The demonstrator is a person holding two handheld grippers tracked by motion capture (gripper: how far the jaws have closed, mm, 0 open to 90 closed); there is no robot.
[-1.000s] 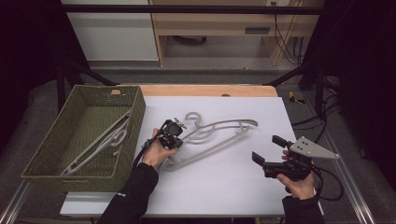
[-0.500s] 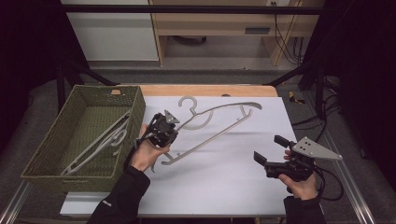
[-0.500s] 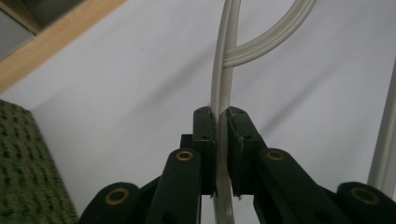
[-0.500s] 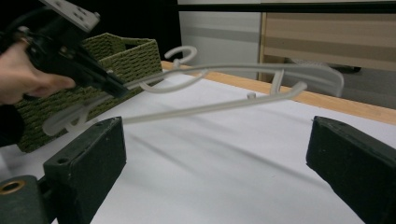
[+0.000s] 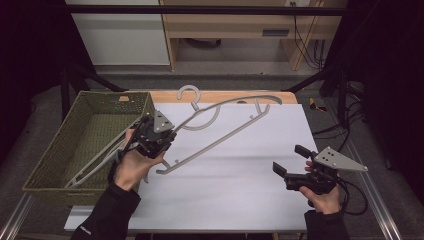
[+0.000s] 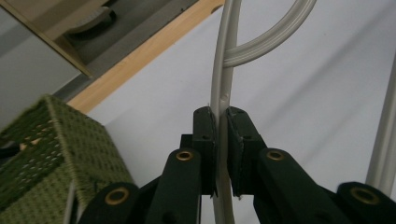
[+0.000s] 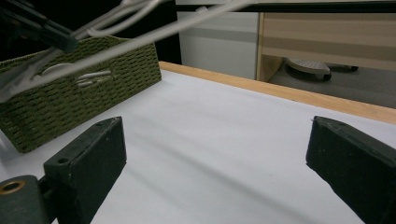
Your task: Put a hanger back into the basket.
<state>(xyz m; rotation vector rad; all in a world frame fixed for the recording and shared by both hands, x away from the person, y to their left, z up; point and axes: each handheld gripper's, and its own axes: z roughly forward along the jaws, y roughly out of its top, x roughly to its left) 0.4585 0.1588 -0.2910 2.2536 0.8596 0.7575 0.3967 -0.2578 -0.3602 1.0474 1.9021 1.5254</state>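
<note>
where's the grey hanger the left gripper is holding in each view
High view: the grey hanger hangs tilted above the white table, centre-left, clamped by the left gripper.
Left gripper view: its rail runs up the middle between the closed jaws.
Right gripper view: its bars cross the top left.
Shared landmark: the green basket.

Bright overhead light falls evenly on the white table [image 5: 240, 165], while the room around it lies dark. Soft shadows stretch beneath the hanger [image 5: 220, 125]. Close to each camera, the jaws blur slightly.
</note>
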